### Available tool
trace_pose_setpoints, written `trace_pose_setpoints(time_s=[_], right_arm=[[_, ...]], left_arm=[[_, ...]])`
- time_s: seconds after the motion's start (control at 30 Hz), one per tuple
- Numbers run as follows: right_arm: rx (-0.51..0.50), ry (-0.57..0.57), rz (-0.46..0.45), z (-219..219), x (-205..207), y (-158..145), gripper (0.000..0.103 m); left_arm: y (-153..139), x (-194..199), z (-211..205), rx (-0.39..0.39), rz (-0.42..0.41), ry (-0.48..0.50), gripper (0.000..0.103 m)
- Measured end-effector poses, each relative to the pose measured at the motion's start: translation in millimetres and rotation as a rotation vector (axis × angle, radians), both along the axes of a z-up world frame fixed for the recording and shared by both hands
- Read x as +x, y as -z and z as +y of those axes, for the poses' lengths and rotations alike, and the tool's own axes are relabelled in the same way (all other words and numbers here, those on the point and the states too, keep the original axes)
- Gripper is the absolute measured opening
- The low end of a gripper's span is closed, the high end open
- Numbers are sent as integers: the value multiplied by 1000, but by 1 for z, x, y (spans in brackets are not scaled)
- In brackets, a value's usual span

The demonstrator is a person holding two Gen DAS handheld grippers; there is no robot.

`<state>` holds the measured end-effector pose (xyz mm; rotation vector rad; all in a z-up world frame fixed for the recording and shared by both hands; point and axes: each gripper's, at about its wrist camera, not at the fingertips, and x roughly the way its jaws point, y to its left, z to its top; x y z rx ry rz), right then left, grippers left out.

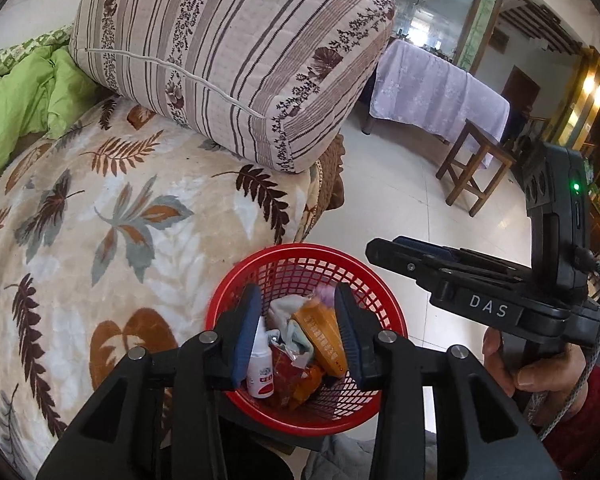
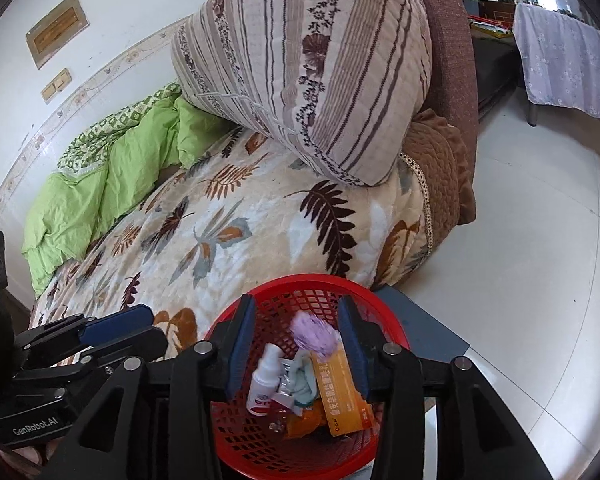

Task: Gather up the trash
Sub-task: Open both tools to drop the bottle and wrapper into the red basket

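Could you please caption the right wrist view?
Open right gripper above red basket holding collected trash beside the bed.

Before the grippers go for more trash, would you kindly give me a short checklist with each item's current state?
1. Left gripper empty, jaws apart: ok.
2. Right gripper empty, jaws apart: ok.
3. Red basket upright beside the bed: ok.
4. White bottle, orange box and purple tuft inside the basket: ok.
5. Leaf-print blanket free of visible trash: ok.
6. Floor behind the basket: cannot tell.
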<state>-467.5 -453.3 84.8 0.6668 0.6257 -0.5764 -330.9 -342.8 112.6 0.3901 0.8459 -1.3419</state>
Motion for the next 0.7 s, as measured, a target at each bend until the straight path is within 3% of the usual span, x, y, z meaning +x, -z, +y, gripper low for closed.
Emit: trace_pose_setpoints(time_s=[0.1,0.2,0.37,0.5,0.57,0.7], right_arm=[[-10,-14,0,3,-1,-2,44],[-29,-30,6,11,3,-10,47],[-118,-33,47,43,16,-26,65],[-195,-53,100,82,28,-34,70],[-239,-64,125,103,31,-37,77],[-298,-76,140,141,31,-42,84]], left_arm=[[-8,12,11,-12,6,-36,38],[-19,21,30,-29,-37,-85,49],[-38,27,77,-58,-102,-161,64],[-49,24,122,-64,-177,-223,71],[-54,18,145,-70,-223,-262,80],[-54,7,189,-74,-267,-332,86]])
